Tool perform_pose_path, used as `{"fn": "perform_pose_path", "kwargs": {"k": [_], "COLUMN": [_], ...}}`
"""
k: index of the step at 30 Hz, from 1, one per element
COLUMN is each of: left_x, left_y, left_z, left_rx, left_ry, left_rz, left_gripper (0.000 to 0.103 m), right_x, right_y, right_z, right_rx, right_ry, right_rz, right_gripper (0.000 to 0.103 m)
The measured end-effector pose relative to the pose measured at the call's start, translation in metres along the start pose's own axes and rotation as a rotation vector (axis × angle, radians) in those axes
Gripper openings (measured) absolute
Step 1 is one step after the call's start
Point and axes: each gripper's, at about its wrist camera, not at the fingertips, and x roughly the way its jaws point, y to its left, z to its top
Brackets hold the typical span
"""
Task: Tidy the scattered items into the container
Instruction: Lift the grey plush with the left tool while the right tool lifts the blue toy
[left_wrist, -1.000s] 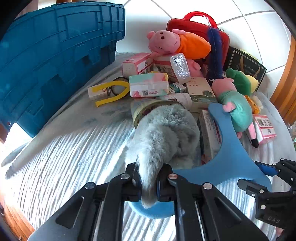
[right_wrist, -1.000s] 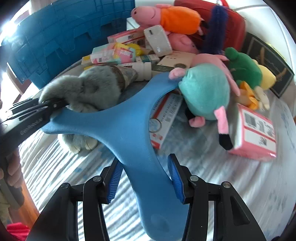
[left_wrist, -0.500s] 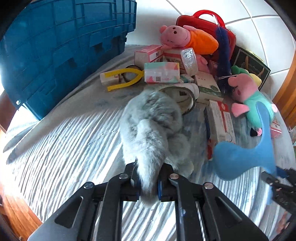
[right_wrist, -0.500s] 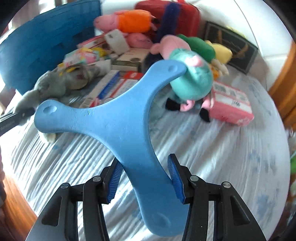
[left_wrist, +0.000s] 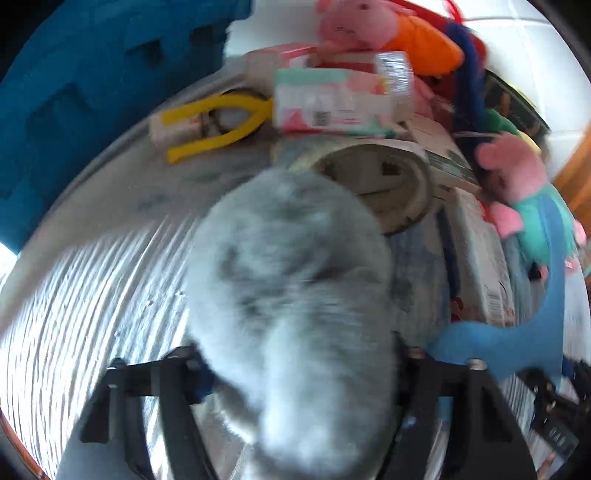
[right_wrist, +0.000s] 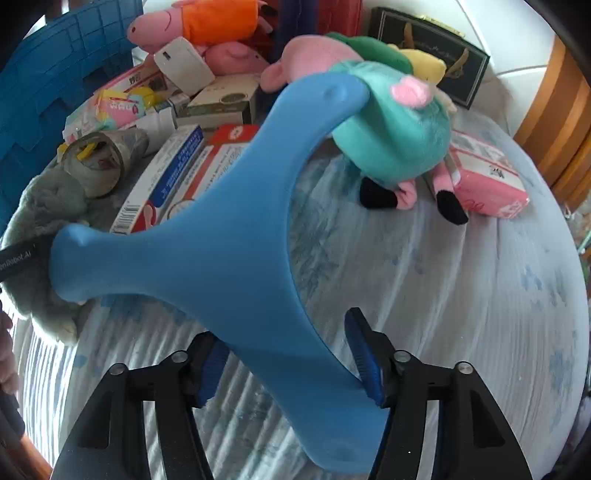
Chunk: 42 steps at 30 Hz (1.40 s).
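Nothing visibly sits in the blue crate (left_wrist: 92, 92) at upper left: the left gripper (left_wrist: 299, 373), jaws just opened, straddles the grey plush (left_wrist: 291, 280), the right gripper (right_wrist: 288, 354), jaws also just opened, has the blue boomerang (right_wrist: 221, 236) loose between them, and the pile stays behind.

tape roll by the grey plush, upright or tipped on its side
Tipped on its side. The tape roll lies on the cloth with its open core facing sideways toward the camera, beside the grey plush.

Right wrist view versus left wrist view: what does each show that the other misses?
Only the right wrist view: the black gift box and the pink packet. Only the left wrist view: the yellow Y-shaped piece. Both share the blue three-armed toy, lying between the right hand-held gripper's just-opened jaws, the grey plush, tape roll, and blue crate.
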Motion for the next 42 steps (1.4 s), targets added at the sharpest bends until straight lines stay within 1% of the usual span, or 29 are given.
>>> {"fn": "perform_pose_path", "kwargs": {"k": [2, 4, 5, 6, 7, 8, 9, 12, 15, 16, 18, 20, 26, 30, 37, 42], "left_x": [-0.008, -0.017, -0.023, -0.029, -0.037, -0.047, -0.056, -0.082, -0.109, -0.117, -0.134, -0.148, -0.177, -0.188, -0.211, -0.227], "left_y": [-0.005, -0.007, -0.008, -0.008, -0.005, -0.001, 0.003, 0.013, 0.017, 0.019, 0.020, 0.018, 0.006, -0.001, -0.016, -0.021], "left_z": [-0.004, -0.009, -0.011, -0.013, -0.013, -0.013, -0.014, -0.013, -0.014, -0.014, -0.014, -0.014, -0.013, -0.012, -0.004, 0.004], "left_rx": [0.050, 0.084, 0.092, 0.093, 0.086, 0.077, 0.069, 0.041, 0.025, 0.017, -0.003, -0.013, -0.010, -0.007, 0.018, 0.033], "left_ry": [-0.017, -0.036, -0.050, -0.066, -0.078, -0.091, -0.110, -0.162, -0.203, -0.217, -0.241, -0.267, -0.322, -0.344, -0.389, -0.418], "left_rz": [-0.018, -0.025, -0.015, -0.006, -0.002, 0.000, 0.014, 0.065, 0.095, 0.102, 0.106, 0.108, 0.110, 0.092, 0.074, 0.065], "left_gripper": [0.044, 0.042, 0.041, 0.041, 0.041, 0.040, 0.040, 0.040, 0.040, 0.040, 0.040, 0.040, 0.040, 0.040, 0.040, 0.040], "right_x": [-0.003, -0.005, -0.005, -0.006, -0.008, -0.013, -0.021, -0.045, -0.073, -0.081, -0.097, -0.107, -0.130, -0.148, -0.172, -0.195], "right_y": [0.002, 0.005, 0.007, 0.010, 0.013, 0.017, 0.021, 0.032, 0.039, 0.041, 0.048, 0.052, 0.061, 0.062, 0.051, 0.056], "right_z": [-0.003, -0.006, -0.006, -0.006, -0.006, -0.007, -0.007, -0.005, 0.001, 0.003, 0.008, 0.015, 0.024, 0.031, 0.044, 0.055], "right_rx": [0.011, -0.001, -0.010, -0.022, -0.033, -0.043, -0.053, -0.095, -0.126, -0.137, -0.172, -0.206, -0.248, -0.259, -0.216, -0.220], "right_ry": [-0.011, -0.029, -0.030, -0.026, -0.023, -0.031, -0.048, -0.113, -0.182, -0.205, -0.240, -0.269, -0.328, -0.368, -0.415, -0.468], "right_rz": [-0.002, -0.008, -0.011, -0.015, -0.018, -0.002, 0.015, 0.050, 0.073, 0.081, 0.090, 0.086, 0.095, 0.113, 0.149, 0.151], "right_gripper": [0.067, 0.067, 0.065, 0.058, 0.054, 0.048, 0.045, 0.039, 0.035, 0.033, 0.025, 0.022, 0.015, 0.009, 0.009, 0.009]}}
